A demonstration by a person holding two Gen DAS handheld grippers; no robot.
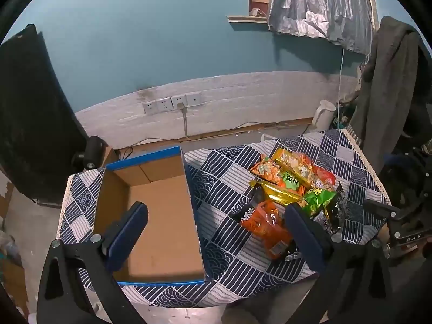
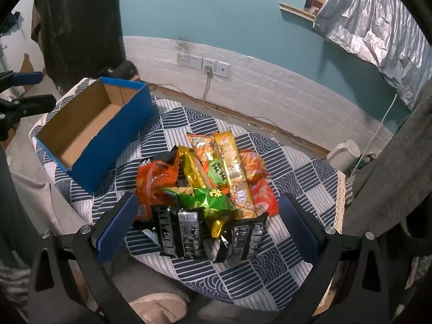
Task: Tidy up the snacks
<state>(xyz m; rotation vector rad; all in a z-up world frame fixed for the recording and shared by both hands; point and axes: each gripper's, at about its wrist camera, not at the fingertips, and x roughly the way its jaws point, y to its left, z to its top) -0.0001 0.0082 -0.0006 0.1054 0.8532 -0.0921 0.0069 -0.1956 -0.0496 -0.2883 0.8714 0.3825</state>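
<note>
A pile of snack packets [image 2: 213,183] lies on the checked tablecloth: an orange bag [image 2: 154,181], a green bag [image 2: 213,199], two black packets [image 2: 179,233] and long yellow ones. The pile also shows in the left wrist view [image 1: 291,189]. An empty blue cardboard box [image 1: 154,216] stands open to the left of the pile, and also shows in the right wrist view [image 2: 94,132]. My left gripper [image 1: 216,221] is open, above the box's right wall. My right gripper [image 2: 208,213] is open, with its fingers either side of the pile's near end, above it.
The small table [image 2: 297,183] has a blue and white cloth and its edges are close on all sides. A white kettle [image 2: 344,154] stands on the floor behind. Wall sockets with a cable [image 1: 172,104] are on the white brick wall. Dark clothes [image 1: 391,81] hang at right.
</note>
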